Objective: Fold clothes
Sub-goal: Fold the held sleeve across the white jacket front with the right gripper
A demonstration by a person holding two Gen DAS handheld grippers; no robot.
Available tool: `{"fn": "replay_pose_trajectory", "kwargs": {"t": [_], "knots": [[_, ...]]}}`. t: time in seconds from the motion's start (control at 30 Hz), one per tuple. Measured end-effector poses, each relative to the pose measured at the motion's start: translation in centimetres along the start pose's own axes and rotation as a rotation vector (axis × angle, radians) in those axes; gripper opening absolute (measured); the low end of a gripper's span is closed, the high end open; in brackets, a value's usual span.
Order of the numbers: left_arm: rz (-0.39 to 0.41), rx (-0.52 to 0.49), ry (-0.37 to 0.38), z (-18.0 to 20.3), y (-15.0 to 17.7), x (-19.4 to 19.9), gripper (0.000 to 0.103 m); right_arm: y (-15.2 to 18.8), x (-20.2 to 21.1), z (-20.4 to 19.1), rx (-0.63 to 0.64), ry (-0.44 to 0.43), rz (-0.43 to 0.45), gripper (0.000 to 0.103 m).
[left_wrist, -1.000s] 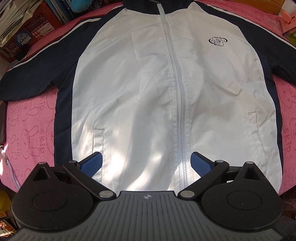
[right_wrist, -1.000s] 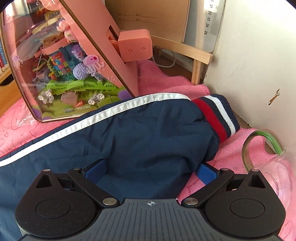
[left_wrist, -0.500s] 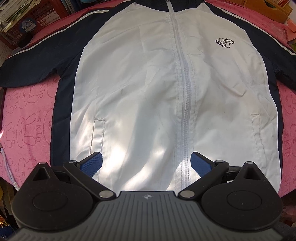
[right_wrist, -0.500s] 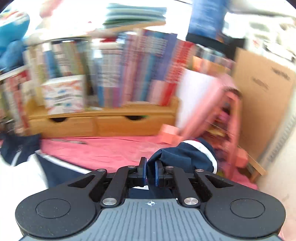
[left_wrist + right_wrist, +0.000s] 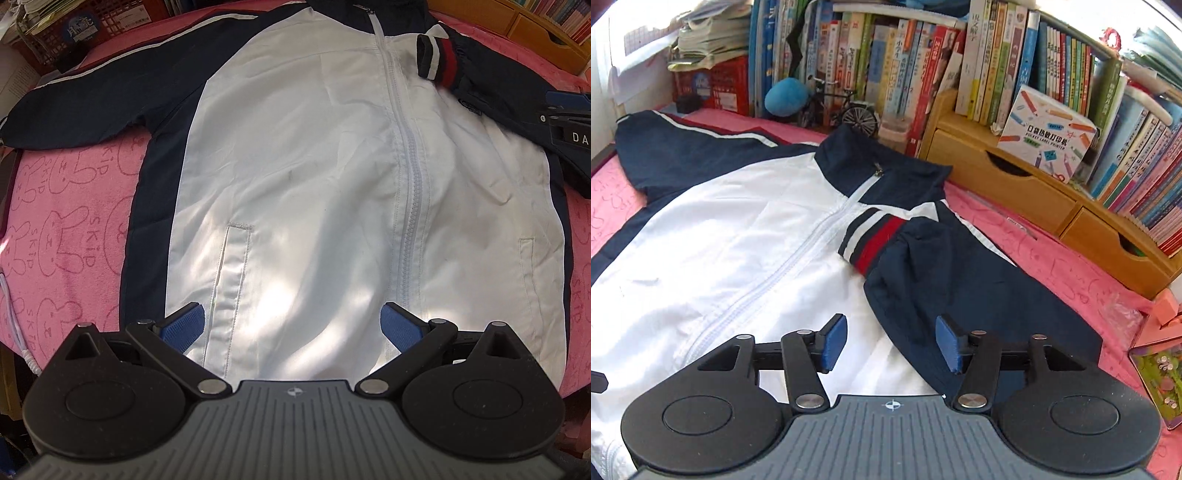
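My left tongs (image 5: 291,325) are spread wide apart and grip nothing; their blue pads sit above the hem of the jacket (image 5: 314,177), one at either side of the lower front panel. The jacket lies face up and zipped on the pink towel (image 5: 62,236) that covers the table, with its collar toward 12 o'clock in the left wrist view and its hem toward 6 o'clock. The zipper (image 5: 410,177) runs straight down the white front. The sleeve at 10 o'clock (image 5: 96,96) lies extended flat, navy with a white stripe. The other sleeve (image 5: 945,269) is folded inward across the chest, and its striped cuff (image 5: 875,236), banded navy, white and red, rests on the white panel just beside the zipper, below the collar (image 5: 882,166). My right tongs (image 5: 891,343) are likewise parted and empty; they are positioned over the folded sleeve near its lower edge, and the pads are not closed on the fabric. In the left wrist view the right tongs appear at 3 o'clock, over the folded sleeve's navy cloth. A wooden drawer unit (image 5: 1034,195) with rows of books (image 5: 923,66) above it stands behind the table at 1 o'clock in the right wrist view, and a red crate (image 5: 716,85) stands at 11 o'clock.
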State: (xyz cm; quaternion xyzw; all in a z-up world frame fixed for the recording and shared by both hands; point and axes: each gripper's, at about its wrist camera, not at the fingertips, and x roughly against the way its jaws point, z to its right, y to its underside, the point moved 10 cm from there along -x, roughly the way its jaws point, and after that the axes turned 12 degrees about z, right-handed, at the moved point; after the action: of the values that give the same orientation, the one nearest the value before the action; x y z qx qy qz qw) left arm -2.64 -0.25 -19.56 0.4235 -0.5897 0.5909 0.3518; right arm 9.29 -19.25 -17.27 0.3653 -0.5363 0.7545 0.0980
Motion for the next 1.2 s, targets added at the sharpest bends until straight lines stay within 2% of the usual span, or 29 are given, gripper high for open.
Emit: {"fn": "replay_pose_trajectory", "kwargs": {"t": [0.07, 0.17, 0.3, 0.37, 0.47, 0.5, 0.57, 0.63, 0.7, 0.77, 0.87, 1.07, 1.1, 1.2], "knots": [[0.0, 0.01, 0.002, -0.4, 0.4, -0.1, 0.102, 0.7, 0.0, 0.0, -0.006, -0.002, -0.014, 0.063], [-0.001, 0.027, -0.001, -1.0, 1.1, -0.1, 0.102, 1.0, -0.5, -0.3, -0.011, -0.005, -0.02, 0.077], [-0.006, 0.065, -0.011, -2.1, 2.2, 0.3, 0.102, -0.5, -2.7, -1.1, 0.022, -0.006, 0.005, 0.094], [-0.008, 0.086, -0.016, -2.8, 2.9, 0.6, 0.102, -1.4, -4.4, -1.5, 0.031, -0.002, 0.014, 0.097], [-0.019, 0.112, -0.032, -3.9, 3.9, 1.0, 0.102, -1.9, -7.2, -0.9, -0.061, -0.001, -0.011, 0.097], [-0.023, 0.12, -0.038, -4.2, 4.3, 1.1, 0.102, -1.8, -7.6, -0.4, -0.105, 0.006, -0.017, 0.091], [-0.032, 0.136, -0.051, -5.0, 4.9, 1.3, 0.102, -1.7, -8.3, 0.5, -0.193, 0.02, -0.029, 0.068], [-0.044, 0.154, -0.064, -5.7, 5.4, 1.4, 0.102, -1.6, -9.1, 1.4, -0.282, 0.035, -0.041, 0.039], [-0.054, 0.165, -0.077, -6.3, 5.7, 1.3, 0.102, -1.5, -9.8, 2.3, -0.37, 0.049, -0.053, 0.027], [-0.054, 0.169, -0.088, -6.6, 5.5, 1.2, 0.102, -1.4, -10.5, 3.1, -0.458, 0.063, -0.065, 0.023], [-0.045, 0.171, -0.084, -6.9, 5.1, 0.5, 0.102, -3.6, -8.7, 2.8, -0.441, 0.057, 0.0, 0.021], [-0.074, 0.187, -0.046, -7.2, 5.2, -1.6, 0.102, -10.9, -6.7, -3.0, -0.483, -0.173, 0.118, 0.021], [-0.078, 0.187, -0.044, -7.3, 5.3, -1.8, 0.103, -12.1, -7.1, -4.5, -0.502, -0.21, 0.121, 0.021], [-0.09, 0.194, -0.034, -7.8, 5.5, -2.3, 0.103, -13.0, -9.0, -8.6, -0.516, -0.264, 0.086, 0.021]]}}
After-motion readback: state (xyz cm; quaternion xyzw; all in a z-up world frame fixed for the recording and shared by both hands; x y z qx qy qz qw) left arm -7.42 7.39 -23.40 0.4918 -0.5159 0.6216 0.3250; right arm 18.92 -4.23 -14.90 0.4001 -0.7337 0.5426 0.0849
